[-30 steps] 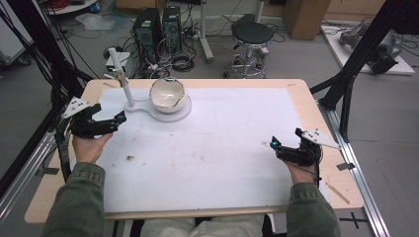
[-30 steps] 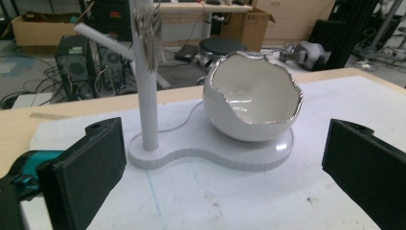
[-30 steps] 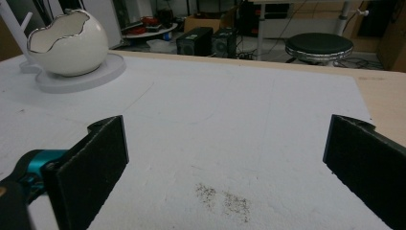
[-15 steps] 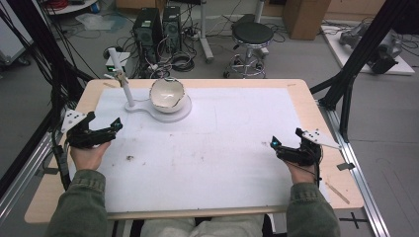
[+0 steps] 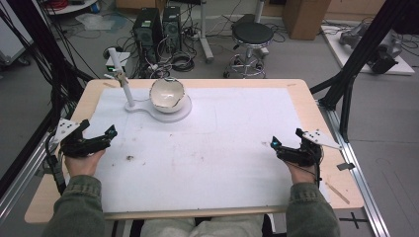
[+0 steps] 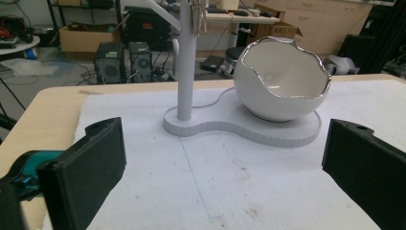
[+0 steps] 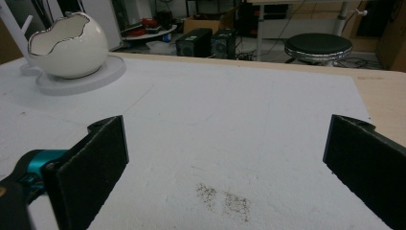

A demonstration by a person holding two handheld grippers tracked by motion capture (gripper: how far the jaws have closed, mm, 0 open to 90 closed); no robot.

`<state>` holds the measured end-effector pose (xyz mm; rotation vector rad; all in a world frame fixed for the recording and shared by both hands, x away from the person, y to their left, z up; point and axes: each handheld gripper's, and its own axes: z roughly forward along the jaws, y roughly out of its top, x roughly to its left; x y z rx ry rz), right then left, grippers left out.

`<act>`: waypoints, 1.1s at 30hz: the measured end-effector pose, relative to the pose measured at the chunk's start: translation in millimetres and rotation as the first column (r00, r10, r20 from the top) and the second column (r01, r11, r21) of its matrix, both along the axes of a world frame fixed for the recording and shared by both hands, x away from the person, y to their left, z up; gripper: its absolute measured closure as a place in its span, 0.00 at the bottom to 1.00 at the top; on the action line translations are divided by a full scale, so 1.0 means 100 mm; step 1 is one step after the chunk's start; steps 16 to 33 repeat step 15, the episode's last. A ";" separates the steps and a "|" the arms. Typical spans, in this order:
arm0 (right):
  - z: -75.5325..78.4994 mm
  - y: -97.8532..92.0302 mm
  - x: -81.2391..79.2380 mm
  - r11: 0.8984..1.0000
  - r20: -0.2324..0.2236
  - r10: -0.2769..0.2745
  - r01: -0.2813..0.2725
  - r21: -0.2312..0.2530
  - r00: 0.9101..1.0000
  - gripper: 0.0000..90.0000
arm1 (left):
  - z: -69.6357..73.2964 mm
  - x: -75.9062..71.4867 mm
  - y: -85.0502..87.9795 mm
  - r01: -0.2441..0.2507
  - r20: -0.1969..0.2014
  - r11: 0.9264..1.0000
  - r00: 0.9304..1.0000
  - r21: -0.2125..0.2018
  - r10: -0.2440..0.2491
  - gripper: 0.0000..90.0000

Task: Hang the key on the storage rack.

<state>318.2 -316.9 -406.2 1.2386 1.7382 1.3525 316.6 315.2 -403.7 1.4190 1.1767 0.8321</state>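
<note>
Left gripper (image 5: 99,138) and right gripper (image 5: 286,146) low, jaws wide, well apart.

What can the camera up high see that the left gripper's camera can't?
The high view takes in both hands, the left gripper and the right gripper, each with open fingers, plus the round stool behind the table. The left gripper view catches the smooth white inside of the egg-shaped bowl up close. Both show that bowl on its white stand with the upright post.
</note>
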 end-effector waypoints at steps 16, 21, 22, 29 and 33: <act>0.00 0.00 0.00 1.000 0.003 0.000 0.000 -0.004 1.000 0.01 | -0.06 -0.15 0.02 -0.007 0.033 1.000 0.999 0.002 0.007 0.02; 0.00 0.00 0.00 1.000 0.003 0.000 0.000 -0.004 1.000 0.01 | -0.06 -0.15 0.02 -0.007 0.033 1.000 0.999 0.002 0.007 0.02; 0.00 0.00 0.00 1.000 0.003 0.000 0.000 -0.004 1.000 0.01 | -0.06 -0.15 0.02 -0.007 0.033 1.000 0.999 0.002 0.007 0.02; 0.00 0.00 0.00 1.000 0.003 0.000 0.000 -0.004 1.000 0.01 | -0.06 -0.15 0.02 -0.007 0.033 1.000 0.999 0.002 0.007 0.02; 0.00 0.00 0.00 1.000 0.003 0.000 0.000 -0.004 1.000 0.01 | -0.06 -0.15 0.02 -0.007 0.033 1.000 0.999 0.002 0.007 0.02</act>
